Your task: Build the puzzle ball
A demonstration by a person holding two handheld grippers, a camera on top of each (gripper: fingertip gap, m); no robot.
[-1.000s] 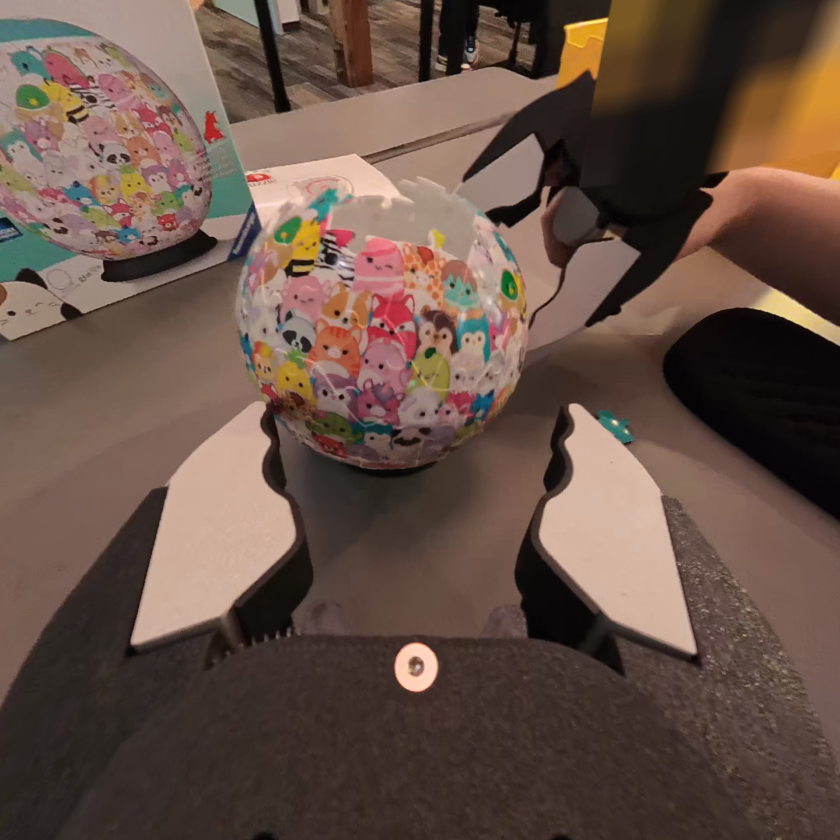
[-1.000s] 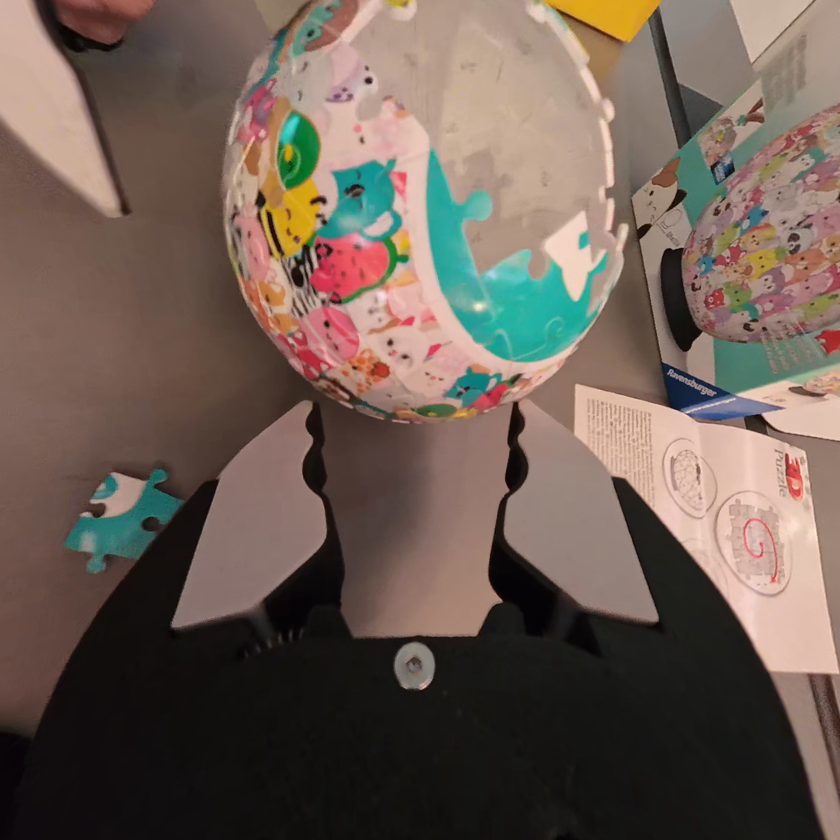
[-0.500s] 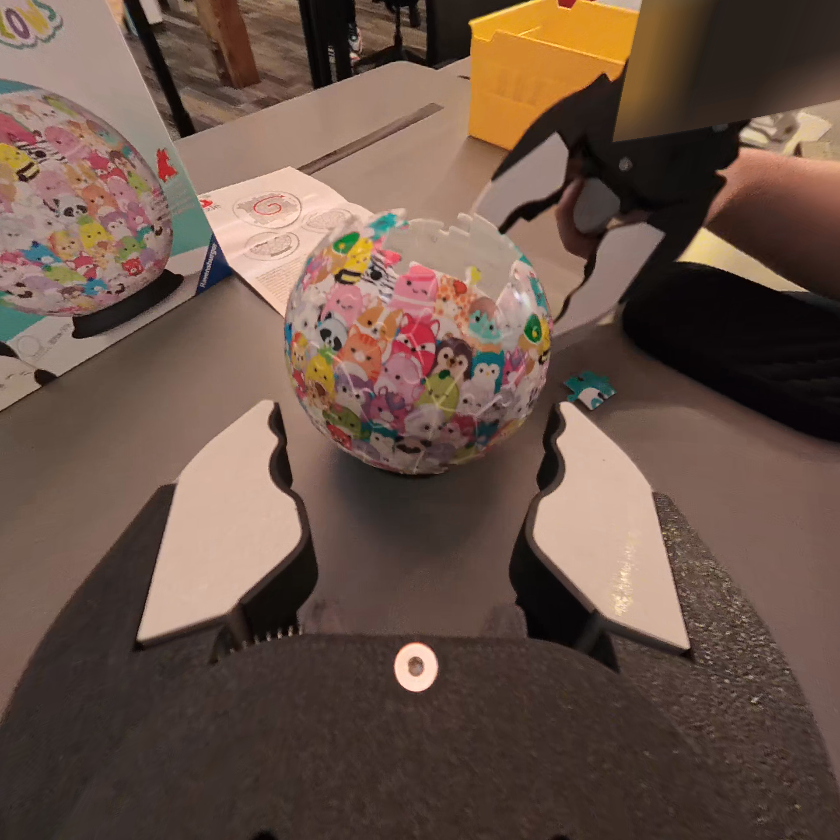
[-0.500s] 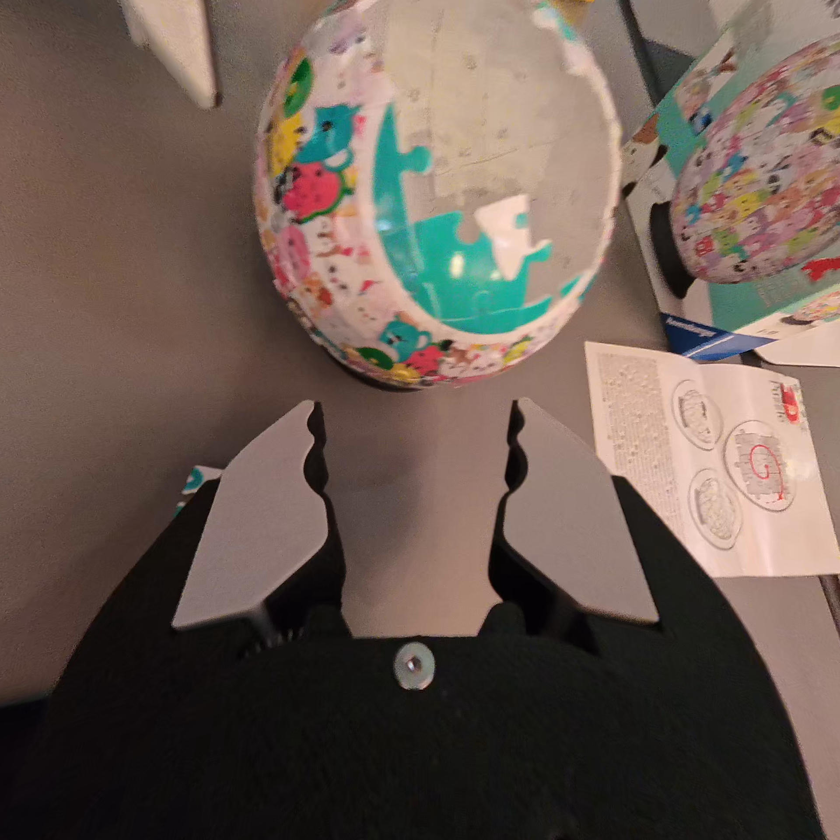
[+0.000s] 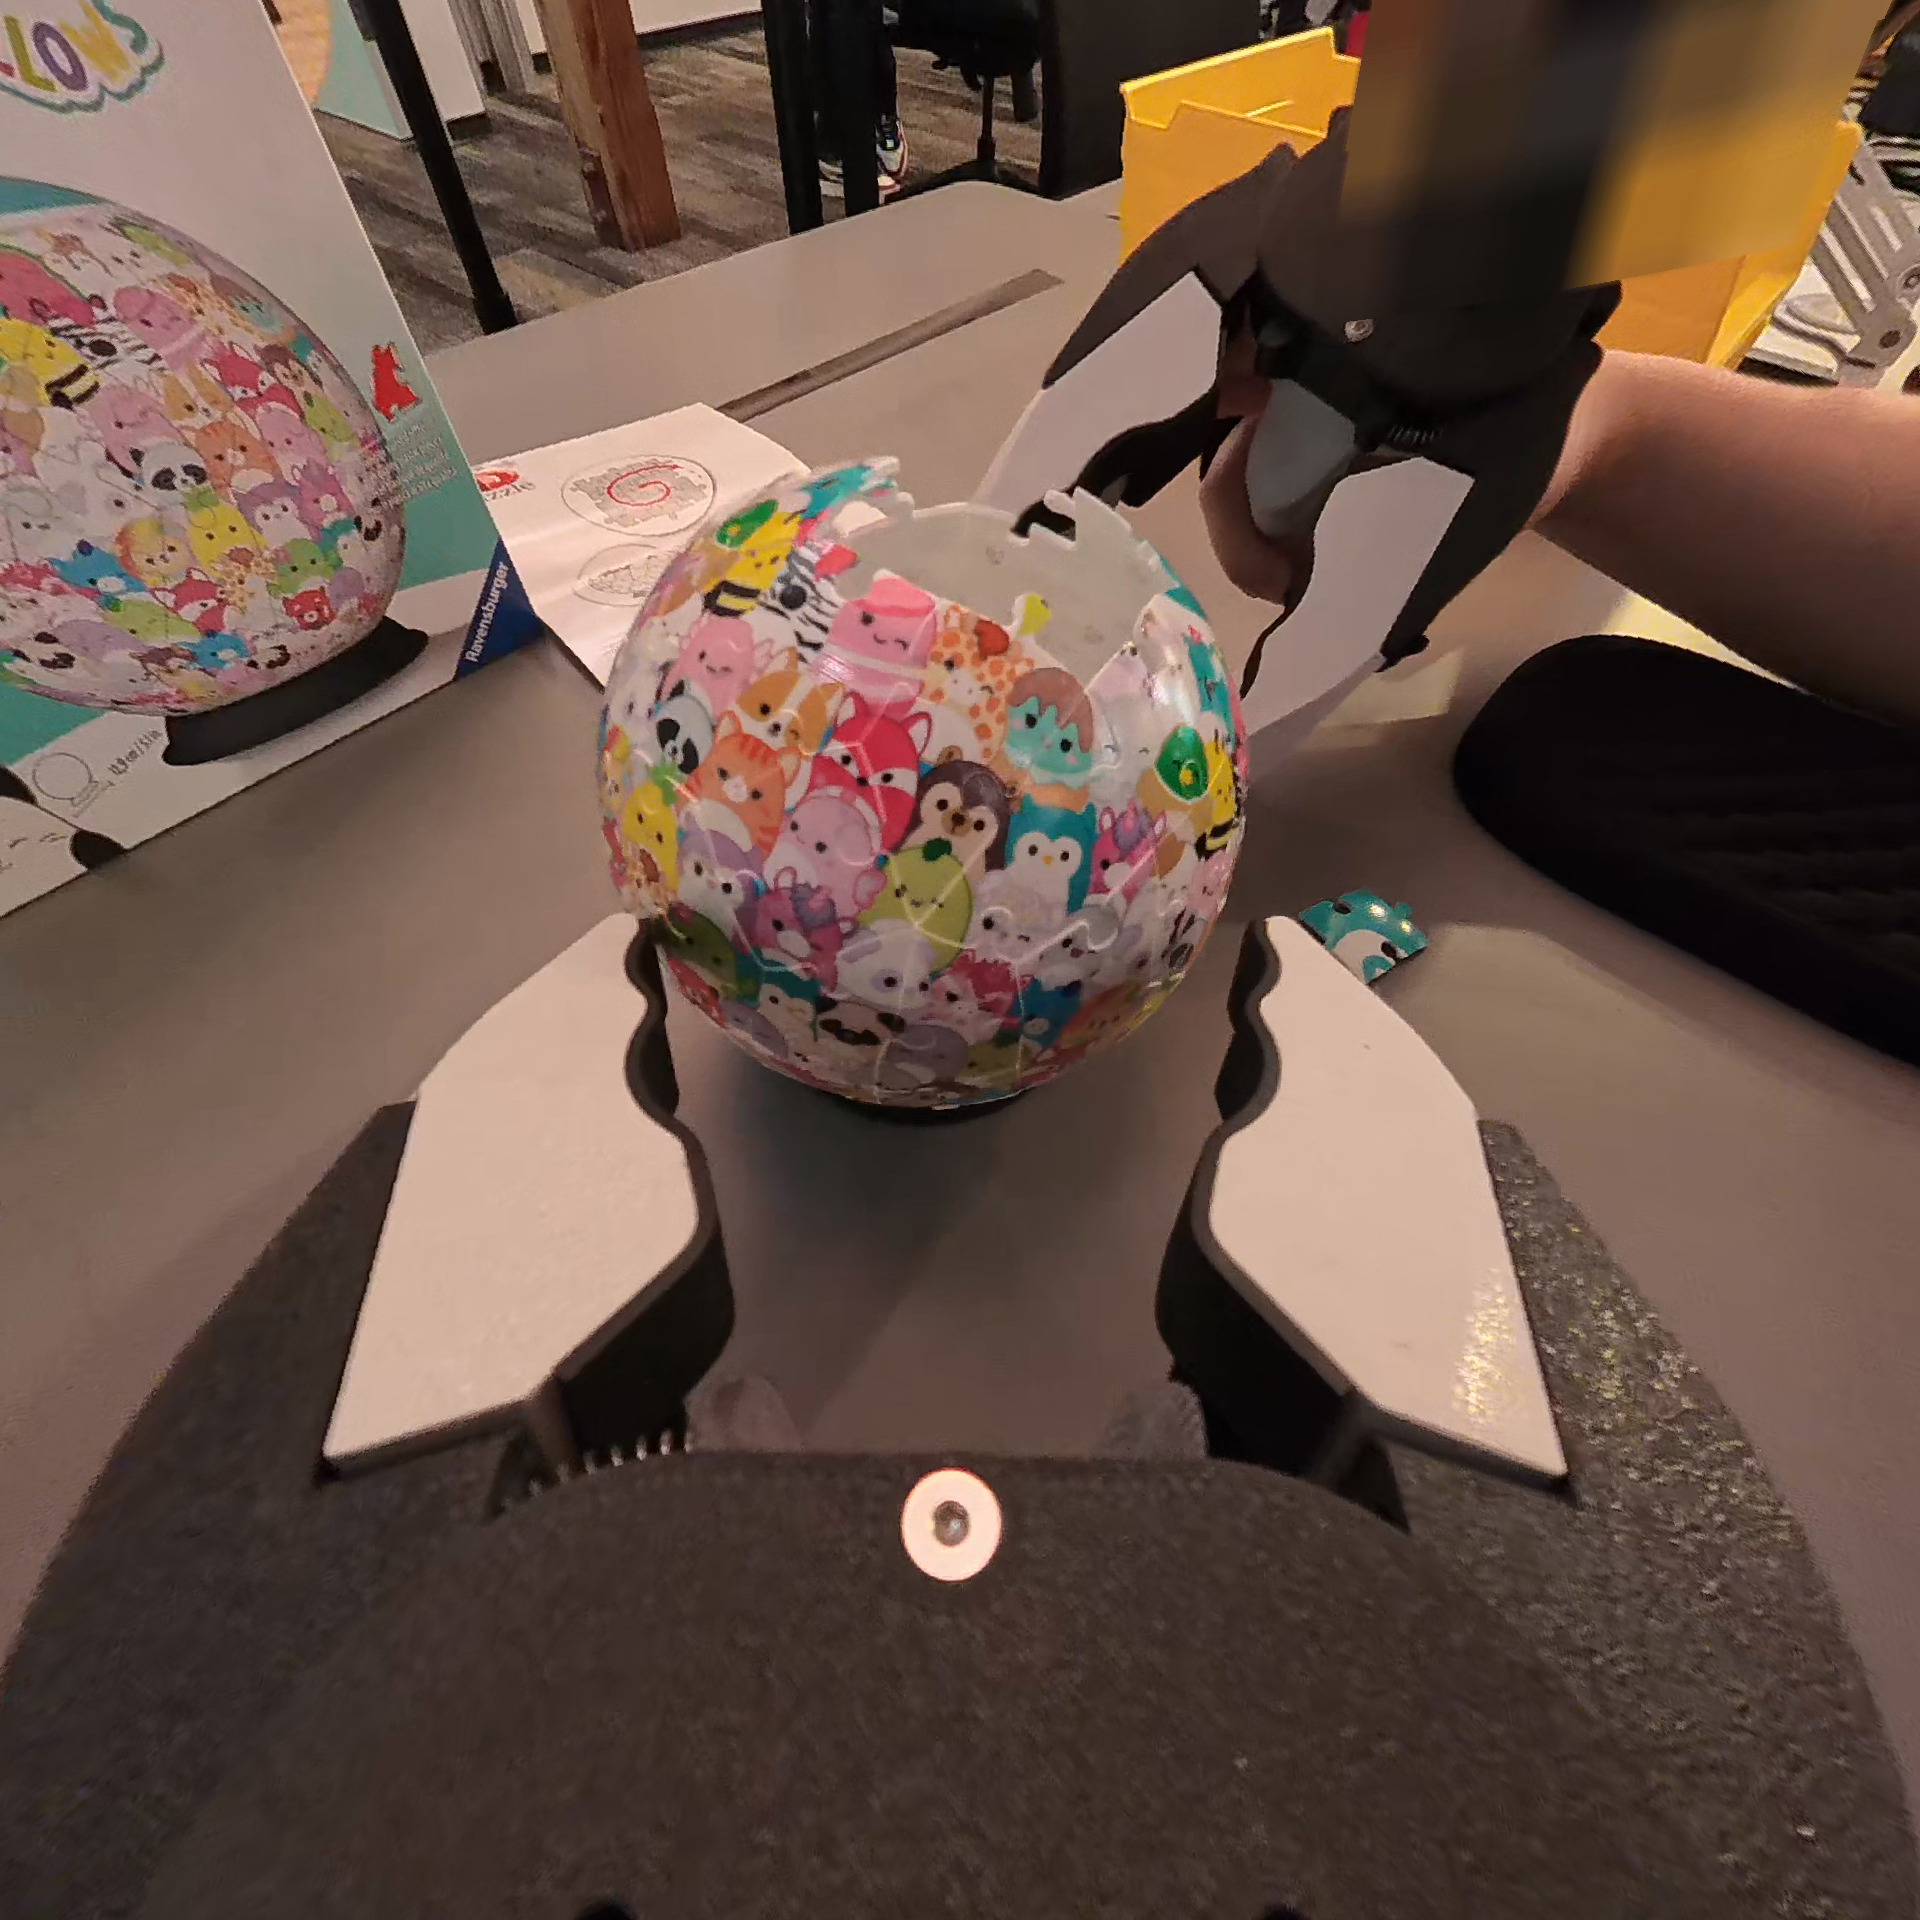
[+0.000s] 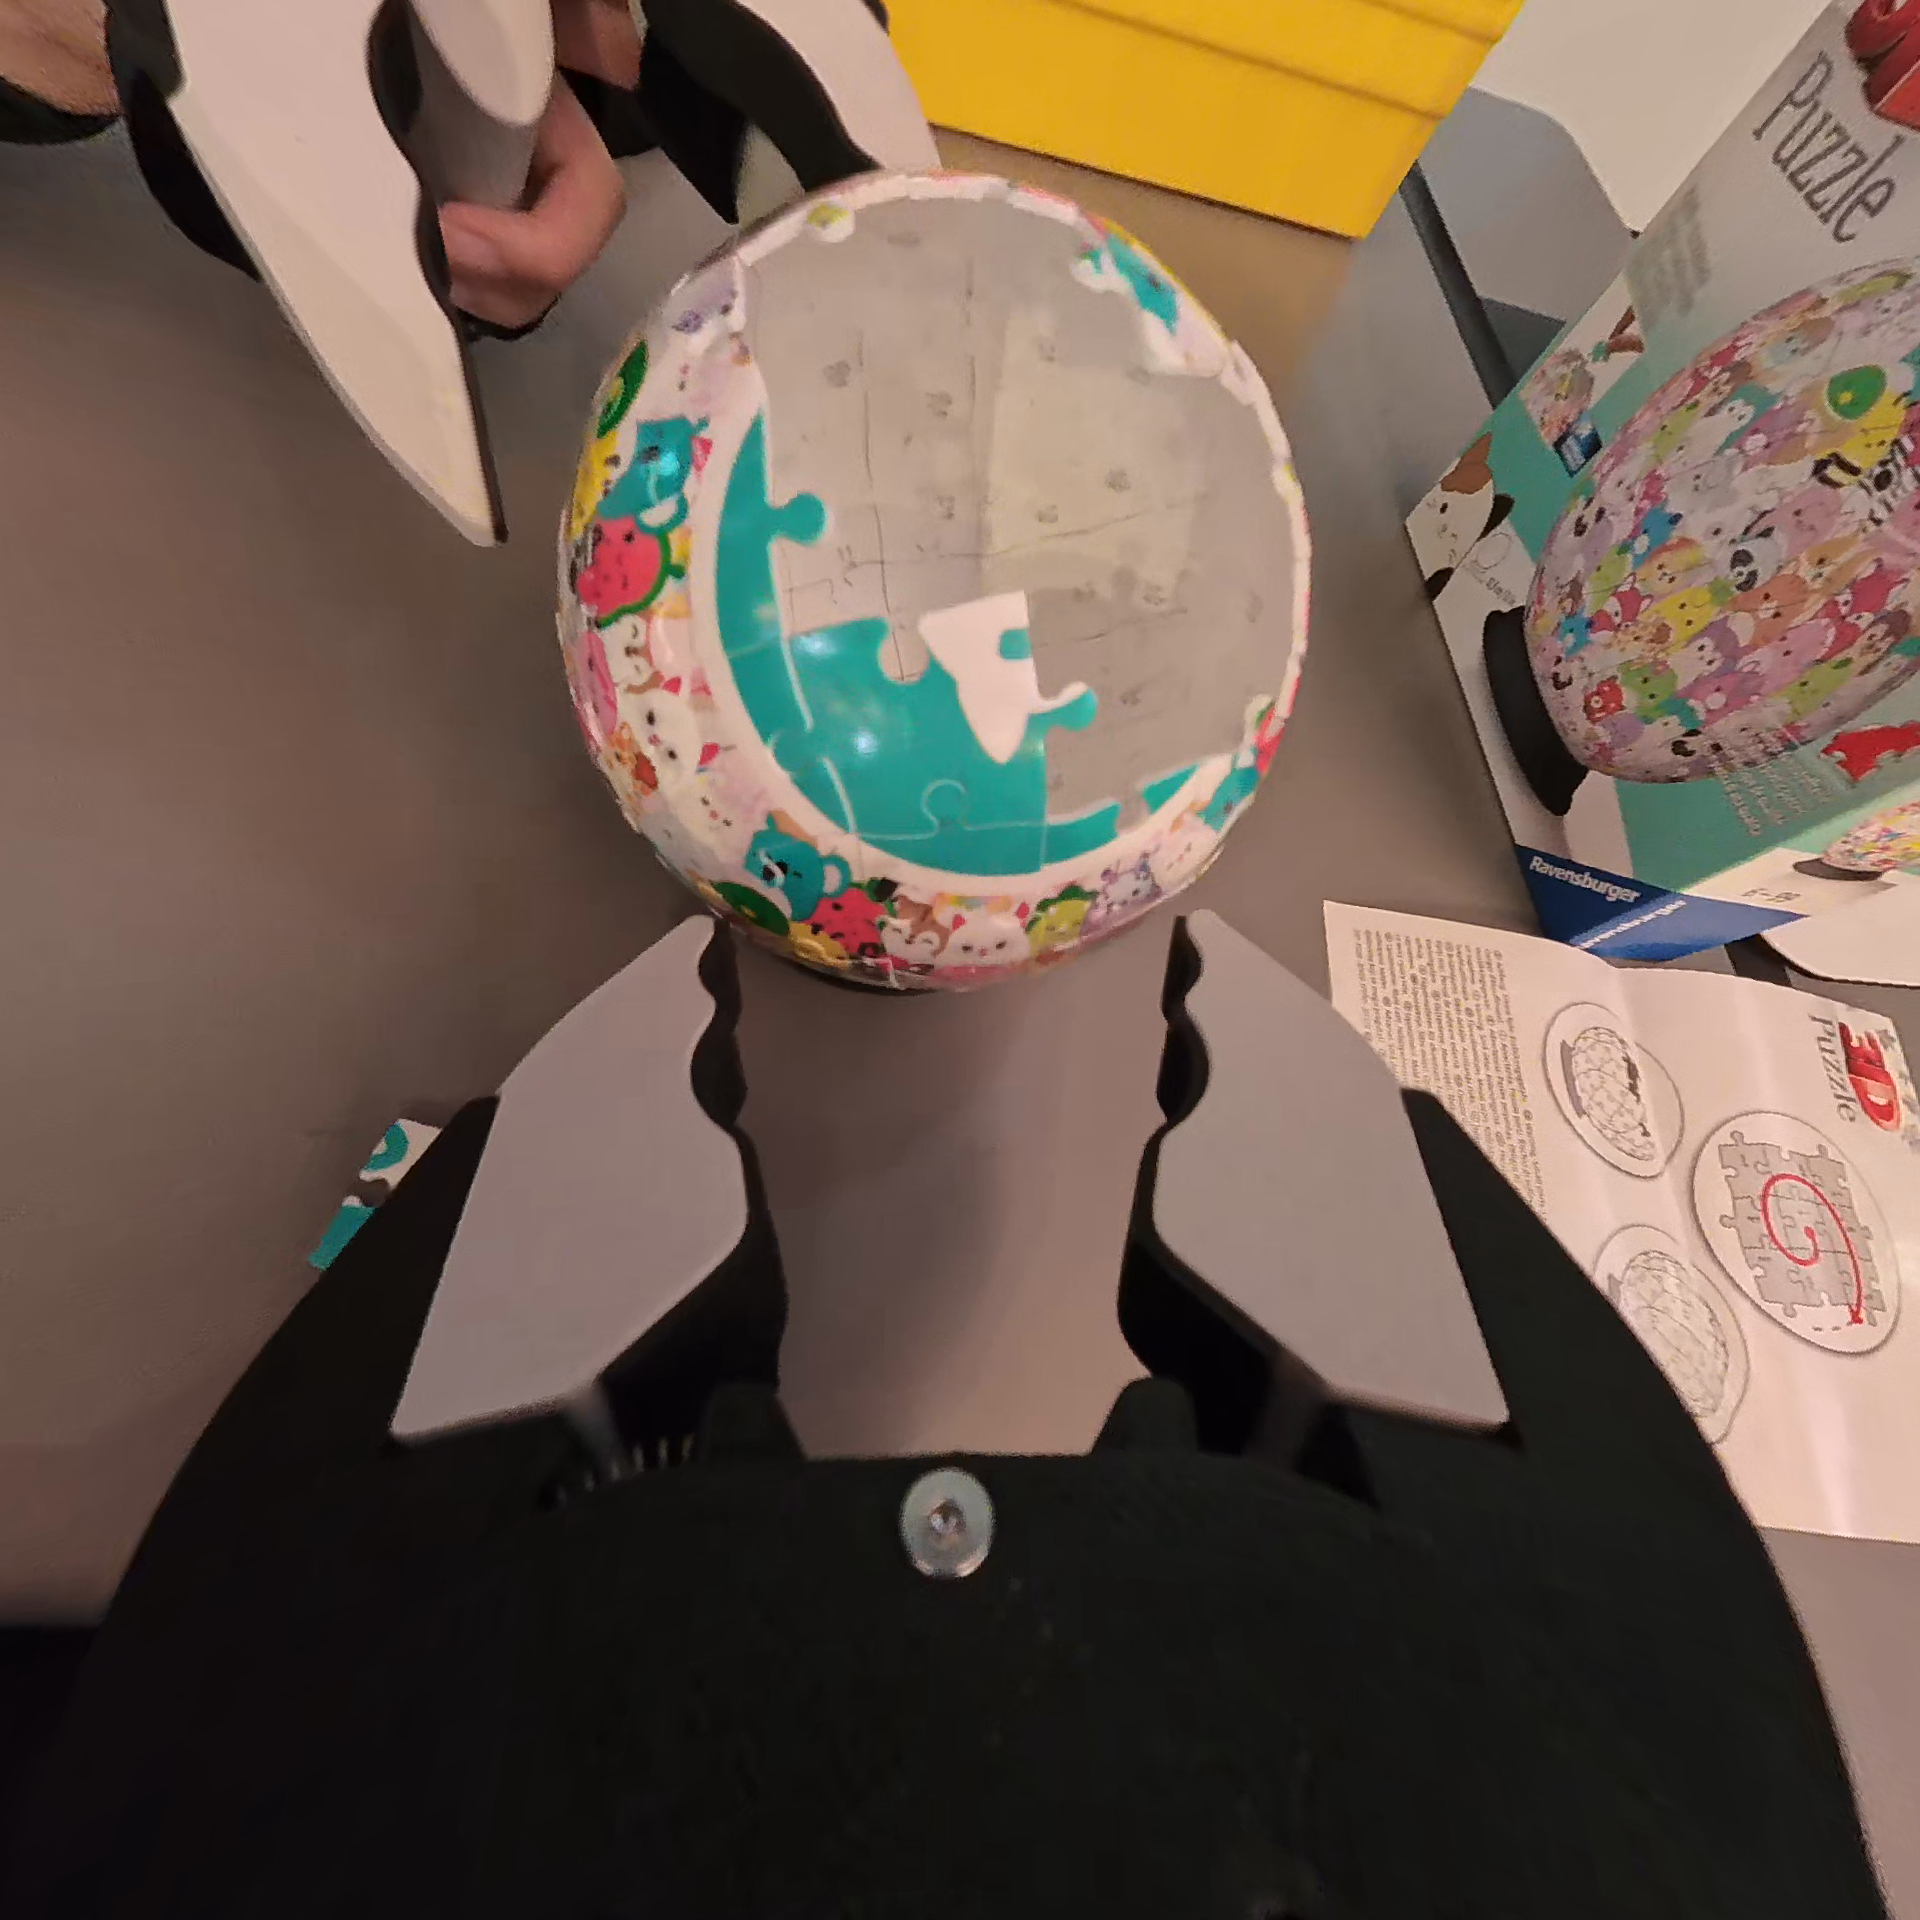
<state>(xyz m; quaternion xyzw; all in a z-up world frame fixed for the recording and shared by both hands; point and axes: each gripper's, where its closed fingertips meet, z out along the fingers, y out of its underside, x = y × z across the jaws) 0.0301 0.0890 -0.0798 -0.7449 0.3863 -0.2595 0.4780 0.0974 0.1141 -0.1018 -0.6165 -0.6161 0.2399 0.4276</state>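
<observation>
Grey table [image 5: 312,987] all around, and the puzzle ball [image 5: 925,810] sits on a dark stand dead ahead of the left gripper [image 5: 951,966], whose fingers [image 5: 540,1174] are spread wide and empty, tips just short of the ball's lower sides. Its shell is covered in bright cartoon animals, but the top is open, with a jagged rim of tabs.

From above, the right gripper [image 6: 951,956] looks straight into that opening: bare pale inner faces of the pieces, a teal band of fitted pieces curving along the near-left inside, and one white-and-teal piece jutting from it. These fingers [image 6: 613,1174] are parted too, holding nothing, tips just beside the ball's near edge.

A loose teal puzzle piece [image 5: 1361,935] lies flat just beyond the left gripper's right fingertip; in the right wrist view it peeks out left of the left finger [image 6: 364,1195], mostly hidden. The folded instruction sheet [image 6: 1662,1195] lies right of the right finger, with the puzzle box [image 6: 1714,582] standing just beyond it. A yellow bin [image 6: 1195,94] sits past the ball; its contents cannot be seen. A black pad [image 5: 1714,831] lies off to the right of the left gripper's fingers. Bare table shows between each pair of fingers up to the ball.
</observation>
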